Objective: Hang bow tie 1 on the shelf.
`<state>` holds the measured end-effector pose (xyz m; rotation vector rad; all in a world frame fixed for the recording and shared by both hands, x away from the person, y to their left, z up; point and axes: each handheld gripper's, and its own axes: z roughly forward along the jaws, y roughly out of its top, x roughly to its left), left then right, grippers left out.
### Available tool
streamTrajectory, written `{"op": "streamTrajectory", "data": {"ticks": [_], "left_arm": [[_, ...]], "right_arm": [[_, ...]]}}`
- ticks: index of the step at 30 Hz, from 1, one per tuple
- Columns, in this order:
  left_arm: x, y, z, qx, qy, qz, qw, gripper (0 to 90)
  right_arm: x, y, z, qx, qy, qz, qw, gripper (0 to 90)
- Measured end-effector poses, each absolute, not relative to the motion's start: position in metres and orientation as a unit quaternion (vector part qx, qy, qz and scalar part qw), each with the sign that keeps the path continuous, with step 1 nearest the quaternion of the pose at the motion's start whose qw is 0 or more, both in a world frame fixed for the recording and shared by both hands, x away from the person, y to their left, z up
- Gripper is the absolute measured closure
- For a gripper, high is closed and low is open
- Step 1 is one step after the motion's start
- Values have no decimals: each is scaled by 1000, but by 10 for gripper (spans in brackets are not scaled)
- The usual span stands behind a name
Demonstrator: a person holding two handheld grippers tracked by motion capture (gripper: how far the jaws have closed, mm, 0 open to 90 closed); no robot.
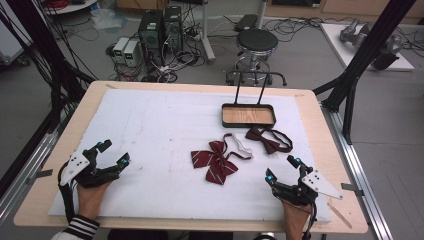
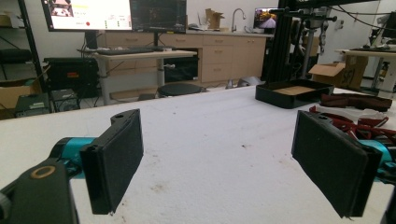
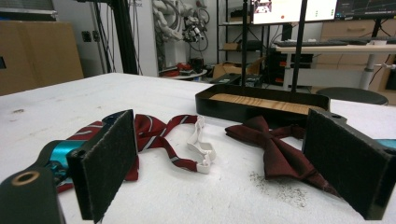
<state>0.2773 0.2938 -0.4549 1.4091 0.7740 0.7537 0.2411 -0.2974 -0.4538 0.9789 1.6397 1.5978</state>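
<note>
We see the left gripper (image 1: 114, 153) and right gripper (image 1: 281, 167) spread wide, empty, low in frame, flanking the striped bow tie (image 1: 216, 161).

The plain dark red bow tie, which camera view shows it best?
The right gripper view: the plain dark red bow tie lies close, knot and folds clear, before the black tray. The high view shows it small but whole. The left gripper view catches only a low sliver at the right edge.

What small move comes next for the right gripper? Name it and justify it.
Probably ease the right gripper forward over the plain maroon bow tie. Its jaws stand open and empty, that tie lies just ahead of them, and the tray beyond holds nothing.
</note>
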Motion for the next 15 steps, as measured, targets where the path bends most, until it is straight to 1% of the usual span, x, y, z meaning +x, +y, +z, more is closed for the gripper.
{"op": "streamTrajectory", "data": {"ticks": [7, 10, 15], "left_arm": [[278, 294, -455, 615, 342, 326, 632, 170], [279, 294, -454, 617, 347, 327, 626, 170], [278, 293, -455, 616, 345, 328, 628, 170]], "right_arm": [[241, -297, -454, 374, 623, 609, 318, 95], [240, -297, -454, 366, 623, 609, 327, 95], [240, -297, -454, 370, 623, 609, 323, 95]]}}
